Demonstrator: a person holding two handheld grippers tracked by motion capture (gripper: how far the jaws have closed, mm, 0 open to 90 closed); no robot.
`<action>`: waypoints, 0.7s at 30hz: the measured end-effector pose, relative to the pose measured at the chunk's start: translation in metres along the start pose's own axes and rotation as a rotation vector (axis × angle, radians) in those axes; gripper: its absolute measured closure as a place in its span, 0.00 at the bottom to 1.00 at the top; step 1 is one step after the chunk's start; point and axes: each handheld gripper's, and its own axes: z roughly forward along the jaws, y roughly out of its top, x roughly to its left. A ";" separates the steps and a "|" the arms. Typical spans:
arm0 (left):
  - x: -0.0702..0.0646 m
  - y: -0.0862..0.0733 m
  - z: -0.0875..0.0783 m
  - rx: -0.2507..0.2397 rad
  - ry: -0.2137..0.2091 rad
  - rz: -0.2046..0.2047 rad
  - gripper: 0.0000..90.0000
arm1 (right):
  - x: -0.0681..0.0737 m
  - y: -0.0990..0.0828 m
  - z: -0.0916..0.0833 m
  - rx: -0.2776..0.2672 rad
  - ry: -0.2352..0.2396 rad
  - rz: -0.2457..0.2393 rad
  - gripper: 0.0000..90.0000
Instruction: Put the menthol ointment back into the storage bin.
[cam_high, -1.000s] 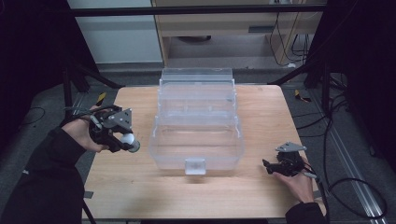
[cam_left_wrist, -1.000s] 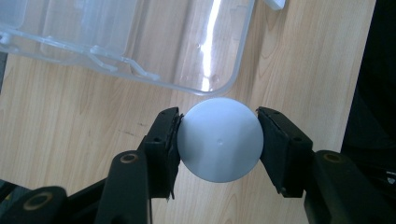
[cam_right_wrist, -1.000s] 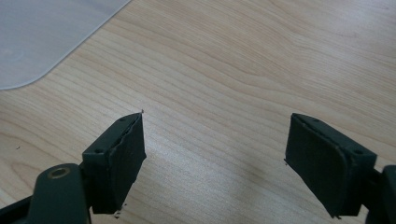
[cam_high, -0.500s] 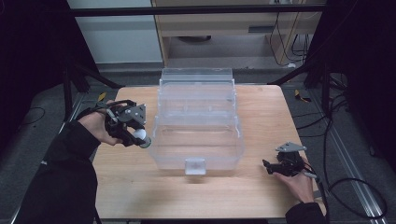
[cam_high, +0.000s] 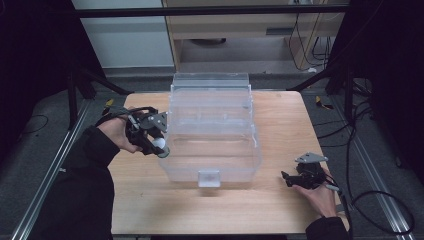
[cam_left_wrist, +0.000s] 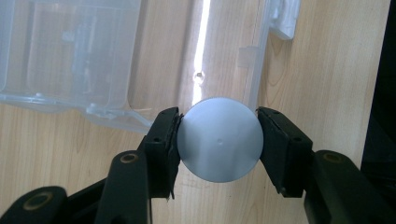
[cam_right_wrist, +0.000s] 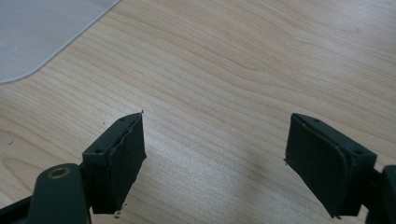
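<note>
A clear plastic bin (cam_high: 212, 135) with its lid raised stands in the middle of the wooden table (cam_high: 280, 120). My left gripper (cam_high: 159, 146) hovers at the bin's left wall, shut on a white ball (cam_high: 159, 143). In the left gripper view the white ball (cam_left_wrist: 219, 138) sits squeezed between the two black pads, with the clear bin (cam_left_wrist: 88, 60) right beyond it. My right gripper (cam_high: 289, 178) rests low at the table's front right, open, well clear of the bin. Its jaws in the right gripper view (cam_right_wrist: 215, 158) stand wide apart over bare wood, with the bin's corner (cam_right_wrist: 32, 32) at the upper left.
The bin has a small latch tab (cam_high: 209, 177) on its front wall. A dark frame and metal rails surround the table. Cables (cam_high: 370, 200) lie on the floor at the right. Yellow-handled tools lie on the floor at both far corners (cam_high: 324, 103).
My left gripper has carried the white ball to the right, from the table's left edge up to the bin's left wall. The right gripper has stayed still.
</note>
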 end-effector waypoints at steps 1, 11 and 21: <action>0.001 0.001 0.002 0.001 0.000 0.004 0.56 | 0.000 0.000 0.000 0.000 -0.001 0.000 0.22; 0.008 0.005 0.020 0.018 -0.024 0.013 0.56 | 0.000 -0.001 0.001 0.004 0.000 -0.003 0.22; 0.012 0.002 0.035 0.036 -0.044 0.013 0.56 | 0.000 -0.001 0.002 0.006 0.002 -0.005 0.22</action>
